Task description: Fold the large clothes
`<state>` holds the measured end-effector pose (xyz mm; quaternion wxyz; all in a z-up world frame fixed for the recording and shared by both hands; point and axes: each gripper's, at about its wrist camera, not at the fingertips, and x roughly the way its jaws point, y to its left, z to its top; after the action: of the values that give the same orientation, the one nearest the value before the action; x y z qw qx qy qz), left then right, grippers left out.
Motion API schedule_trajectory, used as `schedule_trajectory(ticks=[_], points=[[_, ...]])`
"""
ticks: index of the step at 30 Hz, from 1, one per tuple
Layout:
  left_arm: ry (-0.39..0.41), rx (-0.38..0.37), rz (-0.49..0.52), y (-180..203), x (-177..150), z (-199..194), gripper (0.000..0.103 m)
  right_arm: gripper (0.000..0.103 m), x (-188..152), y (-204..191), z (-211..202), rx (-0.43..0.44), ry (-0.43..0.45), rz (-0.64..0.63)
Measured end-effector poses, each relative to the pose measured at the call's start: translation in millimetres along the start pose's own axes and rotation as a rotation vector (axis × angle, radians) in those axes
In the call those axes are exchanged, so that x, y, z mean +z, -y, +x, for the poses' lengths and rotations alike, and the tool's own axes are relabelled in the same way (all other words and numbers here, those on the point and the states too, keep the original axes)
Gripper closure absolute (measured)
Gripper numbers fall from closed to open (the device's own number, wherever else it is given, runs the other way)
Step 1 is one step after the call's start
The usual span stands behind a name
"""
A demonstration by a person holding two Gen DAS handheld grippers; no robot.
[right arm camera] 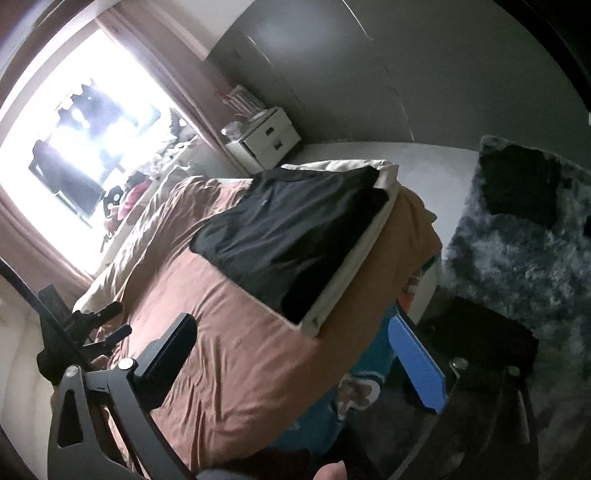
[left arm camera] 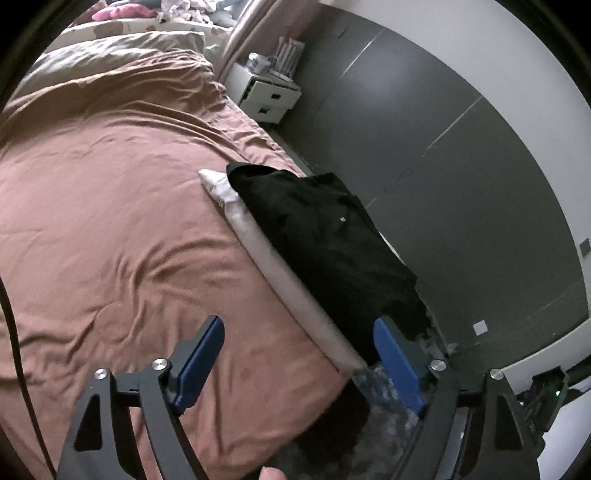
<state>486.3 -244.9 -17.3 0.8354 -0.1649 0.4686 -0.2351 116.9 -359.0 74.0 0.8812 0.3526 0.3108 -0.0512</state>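
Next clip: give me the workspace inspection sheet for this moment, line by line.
Surface: bed with rumpled brown cover; a white flat cushion lies near its edge.
Job's things: black folded garment lies on the cushion, held by neither gripper.
Clutter: heap of clothes and toys at the far end of the bed; dark item on the grey shaggy rug.
Grippers: left gripper open, empty; right gripper open, empty.
Cables: thin dark cable at the left wrist view's edge.
Surroundings: white two-drawer nightstand, bright window, grey floor.
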Motion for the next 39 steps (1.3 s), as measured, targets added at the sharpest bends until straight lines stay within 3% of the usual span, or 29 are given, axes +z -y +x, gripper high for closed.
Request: schedule_trajectory(ticks=[3,8,15,22,31,39], points=[[0.026,0.021,0.032,7.8,-17.7,-28.1,0.017,0.0,-12.7,-1.6,-19.3,-0.005,-0.006,-0.021],[0.083,0.044,0.062,18.4,-53.0,-71.9,0.003,0.0,-25.4,-3.6,-52.1,-0.011,0.012,-0.041],[0.127,0.086,0.167,46.5,-102.4,-119.5,0.003,0.0,-48.6,4.6,-91.4,0.045,0.045,-0.074],[0.183,0.106,0.215,68.4,-154.9,-166.1,0.003,0.0,-74.1,13.7,-120.7,0.036,0.096,-0.117],[0.255,0.086,0.198,72.4,-214.9,-215.4,0.003,0.0,-107.8,-2.6,-136.5,0.052,0.12,-0.236],[0.358,0.169,0.18,60.2,-263.1,-253.0,0.003,0.0,-144.2,-19.9,-150.7,0.057,0.188,-0.361]])
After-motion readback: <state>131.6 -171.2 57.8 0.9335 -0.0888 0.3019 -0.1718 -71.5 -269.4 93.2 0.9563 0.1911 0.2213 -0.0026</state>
